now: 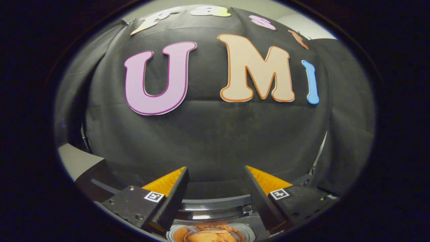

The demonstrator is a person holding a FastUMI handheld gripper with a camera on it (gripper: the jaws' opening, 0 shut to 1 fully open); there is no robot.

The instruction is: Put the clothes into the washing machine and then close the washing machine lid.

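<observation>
My gripper [215, 168] is open, with nothing between its fingers [171, 198]. It is held high and faces the booth's black cloth wall. Low down between the fingers lies part of the washing machine [215, 203], seen as a dark curved rim with a glossy band under it. Below that rim is a round opening or window [208, 235] with something orange in it. I cannot tell whether that is cloth or whether a lid covers it.
A pale grey slab with a dark side [79, 161] stands left of the fingers. The black cloth wall [208, 134] hangs close behind the machine. A thin pale pole [320, 151] runs down at the right.
</observation>
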